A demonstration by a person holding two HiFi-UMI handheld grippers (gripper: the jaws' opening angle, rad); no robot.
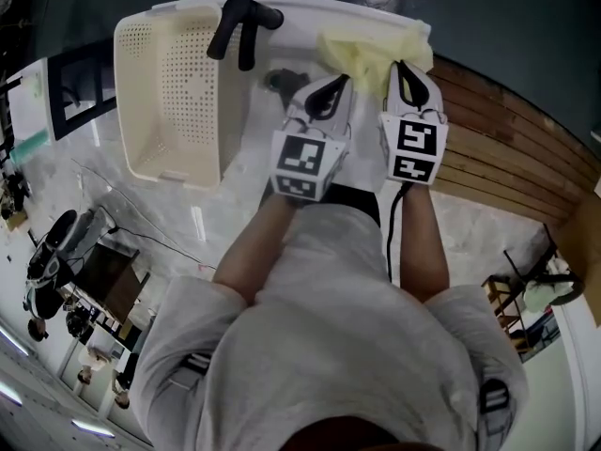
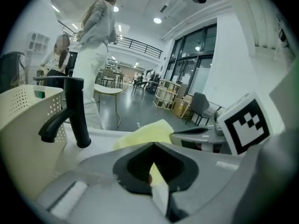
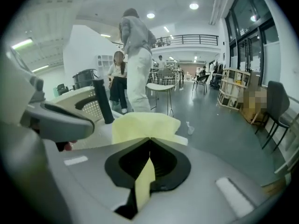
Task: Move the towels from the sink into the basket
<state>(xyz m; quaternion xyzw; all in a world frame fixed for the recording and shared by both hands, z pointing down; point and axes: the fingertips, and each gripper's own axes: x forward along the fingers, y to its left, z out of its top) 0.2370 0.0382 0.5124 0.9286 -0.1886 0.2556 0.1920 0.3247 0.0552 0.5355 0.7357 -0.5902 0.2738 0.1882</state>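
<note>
Cream basket [image 1: 141, 83] sits on the left, just beside the black faucet [image 1: 239, 22]. Left hand-held gripper [image 1: 326, 90] is closed, with a sliver of the yellow towel [image 1: 371, 50] pinched in its jaws. The towel's bunched at the far rim of the white sink [image 1: 254, 111], outside the basket. Right hand-held gripper [image 1: 404, 69] is clamped on it too, cloth hanging between the jaws. Wood-slat tabletop [image 1: 498, 148] lies off right.

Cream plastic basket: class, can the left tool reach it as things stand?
Probably yes: the cream plastic basket lies near the left tool, shut on the yellow towel; only the black faucet stands between.
</note>
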